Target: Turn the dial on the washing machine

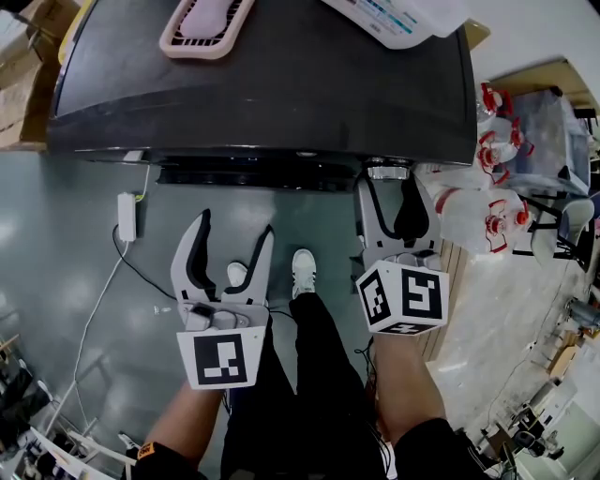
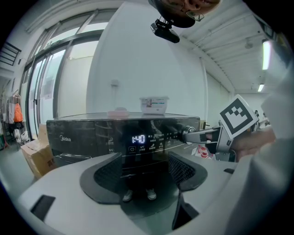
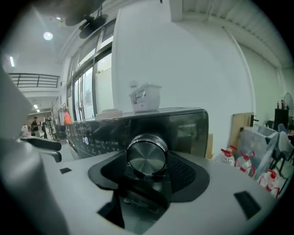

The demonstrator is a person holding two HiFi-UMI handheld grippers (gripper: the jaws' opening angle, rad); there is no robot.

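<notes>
The black washing machine [image 1: 262, 94] fills the top of the head view. Its silver dial [image 1: 387, 172] juts from the right end of the front panel. My right gripper [image 1: 389, 192] reaches up to that dial. In the right gripper view the dial [image 3: 147, 154] sits between the two dark pads, which meet its rim on both sides. My left gripper [image 1: 232, 246] hangs lower left, away from the machine, jaws open with nothing between them. From the left gripper view I see the lit display [image 2: 138, 139], the dial [image 2: 187, 132] and the right gripper's fingers on it.
A pink tray [image 1: 204, 26] and a white container [image 1: 403, 21] lie on the machine's top. Clear bottles with red caps [image 1: 487, 187] stand at the right. A white power adapter [image 1: 127, 216] with its cable lies on the floor at left. Cardboard boxes [image 1: 28, 66] stand far left.
</notes>
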